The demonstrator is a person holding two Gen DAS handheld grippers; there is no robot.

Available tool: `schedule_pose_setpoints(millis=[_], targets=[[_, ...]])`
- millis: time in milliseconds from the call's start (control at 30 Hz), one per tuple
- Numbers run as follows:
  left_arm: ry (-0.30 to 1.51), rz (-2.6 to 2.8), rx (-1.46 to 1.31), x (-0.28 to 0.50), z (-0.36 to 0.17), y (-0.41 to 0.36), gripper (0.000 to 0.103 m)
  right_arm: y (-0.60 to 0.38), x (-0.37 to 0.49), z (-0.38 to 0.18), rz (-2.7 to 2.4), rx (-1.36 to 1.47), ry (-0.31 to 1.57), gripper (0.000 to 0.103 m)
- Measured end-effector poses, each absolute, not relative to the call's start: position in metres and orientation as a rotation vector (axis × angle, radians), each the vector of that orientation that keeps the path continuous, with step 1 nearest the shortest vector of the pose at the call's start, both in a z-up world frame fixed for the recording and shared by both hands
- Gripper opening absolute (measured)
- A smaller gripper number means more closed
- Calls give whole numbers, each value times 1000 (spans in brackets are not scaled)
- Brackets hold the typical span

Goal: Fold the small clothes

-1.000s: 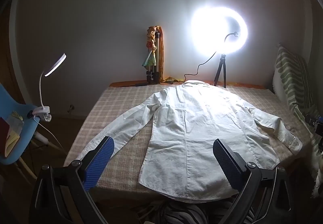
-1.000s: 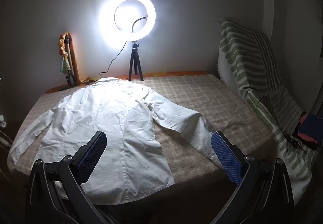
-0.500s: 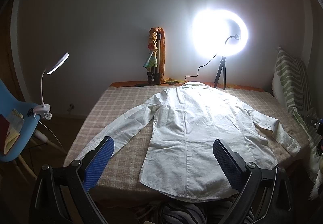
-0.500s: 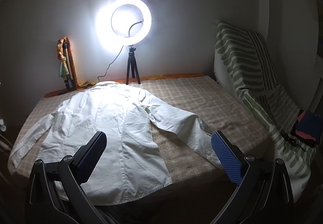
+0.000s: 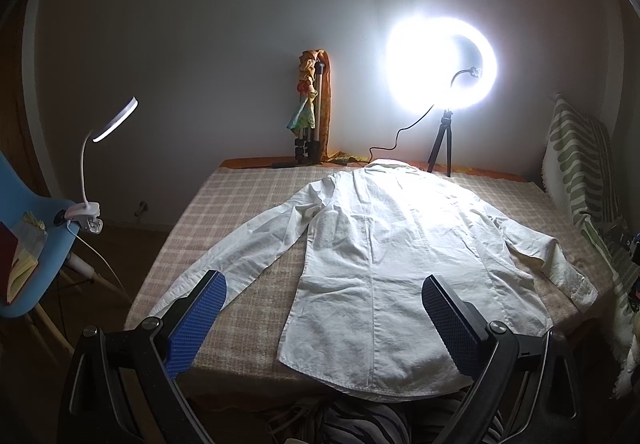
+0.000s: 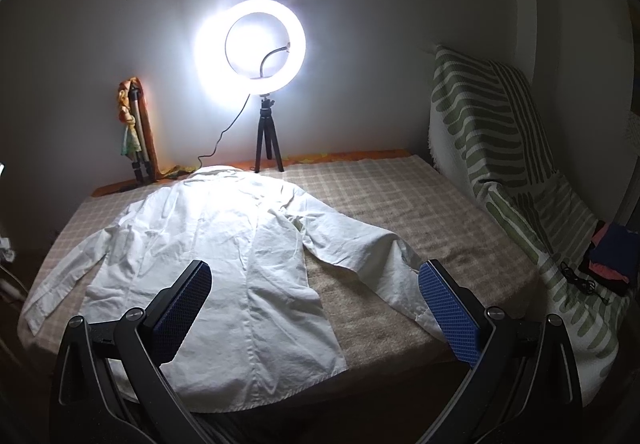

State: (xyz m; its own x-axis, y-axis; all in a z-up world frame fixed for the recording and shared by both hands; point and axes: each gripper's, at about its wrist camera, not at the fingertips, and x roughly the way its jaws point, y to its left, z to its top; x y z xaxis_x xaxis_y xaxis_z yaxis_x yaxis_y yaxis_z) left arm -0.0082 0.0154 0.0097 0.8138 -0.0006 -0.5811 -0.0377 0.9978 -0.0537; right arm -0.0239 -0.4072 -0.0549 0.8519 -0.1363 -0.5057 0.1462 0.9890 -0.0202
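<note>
Far left: blue chair (image 5: 24,228) holding papers and a red book, clip lamp (image 5: 90,180) on its edge. Left hand-held gripper (image 5: 320,296) spread wide, empty, above the near edge. White shirt (image 5: 400,256) flat, back up, sleeves out, on the checked worktop (image 5: 240,204). Right hand-held gripper (image 6: 316,284) likewise apart, holding nothing. Ring light (image 6: 256,48) behind the collar. Far right: striped throw (image 6: 500,132).

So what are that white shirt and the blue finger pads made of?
The white shirt looks like matte woven cotton, creased with stitched seams. The left gripper's blue pads seem rubbery, with a fine grid texture; the exact material is unclear.
</note>
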Motion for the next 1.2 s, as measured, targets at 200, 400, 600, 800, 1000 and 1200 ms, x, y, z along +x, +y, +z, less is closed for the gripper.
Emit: schedule_pose_setpoints(millis=[200,400,600,800,1000,1200], targets=[[624,27,-73,-4,8,21,99,-405,-21,-55,-140,17,530,103],[625,36,-80,-3,6,24,99,-402,-21,-57,-132,13,526,103],[626,39,-84,-3,4,29,99,-400,-20,-56,-130,12,527,103],[625,42,-86,-3,2,32,99,-398,-20,-56,-124,7,525,103],[624,45,-89,-3,2,35,98,-397,-19,-56,-122,7,527,103],[623,51,-98,-2,-1,45,98,-389,-17,-54,-116,-5,521,103]])
